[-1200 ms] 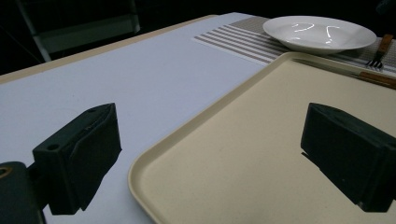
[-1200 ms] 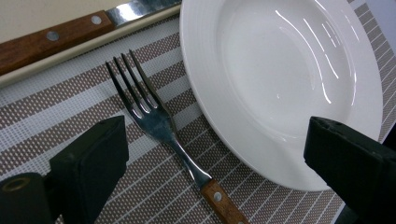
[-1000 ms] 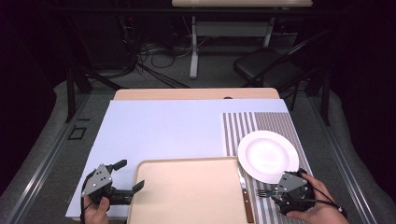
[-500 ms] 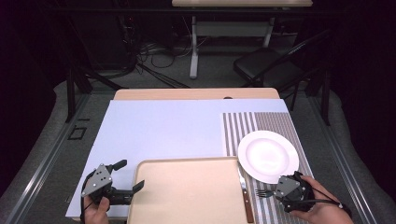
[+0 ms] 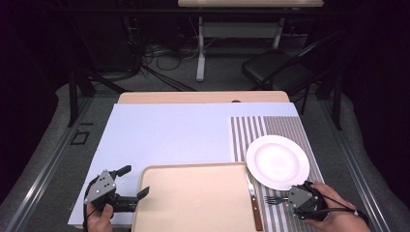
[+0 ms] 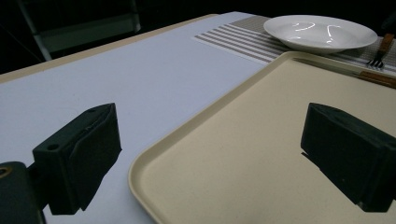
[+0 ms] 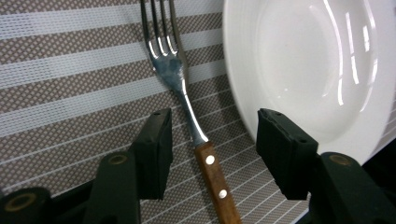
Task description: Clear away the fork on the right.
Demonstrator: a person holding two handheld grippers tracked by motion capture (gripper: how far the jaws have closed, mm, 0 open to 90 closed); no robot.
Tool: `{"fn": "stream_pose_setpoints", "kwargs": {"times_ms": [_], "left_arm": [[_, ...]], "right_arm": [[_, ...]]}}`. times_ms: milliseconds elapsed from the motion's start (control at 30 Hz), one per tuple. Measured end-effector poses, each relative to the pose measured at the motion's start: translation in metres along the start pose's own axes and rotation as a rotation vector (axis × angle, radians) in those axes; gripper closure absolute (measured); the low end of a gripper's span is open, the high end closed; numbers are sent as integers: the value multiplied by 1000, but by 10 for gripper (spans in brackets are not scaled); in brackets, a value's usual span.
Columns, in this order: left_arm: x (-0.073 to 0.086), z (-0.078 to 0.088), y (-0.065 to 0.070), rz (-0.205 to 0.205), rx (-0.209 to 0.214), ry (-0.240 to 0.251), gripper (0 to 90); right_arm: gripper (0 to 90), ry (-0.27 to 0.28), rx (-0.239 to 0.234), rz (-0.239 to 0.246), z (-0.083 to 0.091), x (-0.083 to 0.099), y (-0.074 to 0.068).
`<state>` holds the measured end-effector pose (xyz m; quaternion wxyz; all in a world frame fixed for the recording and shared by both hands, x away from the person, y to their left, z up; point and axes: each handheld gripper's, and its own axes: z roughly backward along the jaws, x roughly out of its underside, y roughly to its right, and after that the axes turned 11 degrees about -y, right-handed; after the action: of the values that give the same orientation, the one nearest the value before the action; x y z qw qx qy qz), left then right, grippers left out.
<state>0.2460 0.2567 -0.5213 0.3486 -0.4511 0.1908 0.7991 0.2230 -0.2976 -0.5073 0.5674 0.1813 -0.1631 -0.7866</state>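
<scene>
A fork (image 7: pixel 180 79) with a wooden handle lies on the striped placemat (image 7: pixel 70 70), beside a white plate (image 7: pixel 317 65). My right gripper (image 7: pixel 214 121) hovers over the fork's neck. Its jaws have just been closing and stand on either side of the fork without touching it. In the high view the right gripper (image 5: pixel 290 198) sits at the front right, below the plate (image 5: pixel 277 162), with the fork (image 5: pixel 275 199) at its tip. My left gripper (image 5: pixel 136 181) is open at the front left, its jaws straddling the near-left corner of the beige tray (image 5: pixel 193 198).
A knife (image 5: pixel 254 205) with a wooden handle lies between the tray and the fork. A pale blue mat (image 5: pixel 169 135) covers the table's left and middle. A black chair (image 5: pixel 275 72) stands beyond the table's far edge.
The right gripper's jaws have drawn closer together around the fork. Both hands stayed where they were, and the left gripper is unchanged.
</scene>
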Motion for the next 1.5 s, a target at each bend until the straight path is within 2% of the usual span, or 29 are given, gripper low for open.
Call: {"fn": "stream_pose_setpoints", "kwargs": {"times_ms": [33, 100, 200, 267, 433, 600, 833, 967, 1200, 1233, 1333, 1500], "left_arm": [[0, 0, 0, 0, 0, -1, 51], [0, 0, 0, 0, 1, -2, 51], [0, 0, 0, 1, 0, -2, 51], [0, 0, 0, 0, -1, -2, 51], [0, 0, 0, 1, -1, -2, 51], [0, -1, 0, 2, -1, -2, 51], [0, -1, -1, 4, -6, -3, 51], [0, -1, -1, 4, -6, -4, 51], [0, -1, -1, 3, -5, -4, 51], [0, -1, -1, 2, -5, -5, 51], [0, -1, -1, 2, -6, -4, 51], [0, -1, -1, 4, -5, -3, 53]], "right_arm": [[471, 4, -14, 12, -1, 1, 1], [489, 0, -3, 25, -1, 4, 2], [531, -22, -15, 23, -2, 7, 2], [549, -35, -15, 43, -4, 10, 3], [578, -63, -42, 34, -11, 15, 4], [601, -80, -45, 38, -16, 18, 7], [633, -97, -46, 66, -23, 19, 10], [656, -111, -61, 90, -26, 19, 12], [681, -121, -88, 97, -29, 17, 15], [685, -123, -88, 111, -29, 16, 16], [695, -122, -103, 98, -30, 16, 16], [701, -130, -113, 108, -31, 16, 17]]}}
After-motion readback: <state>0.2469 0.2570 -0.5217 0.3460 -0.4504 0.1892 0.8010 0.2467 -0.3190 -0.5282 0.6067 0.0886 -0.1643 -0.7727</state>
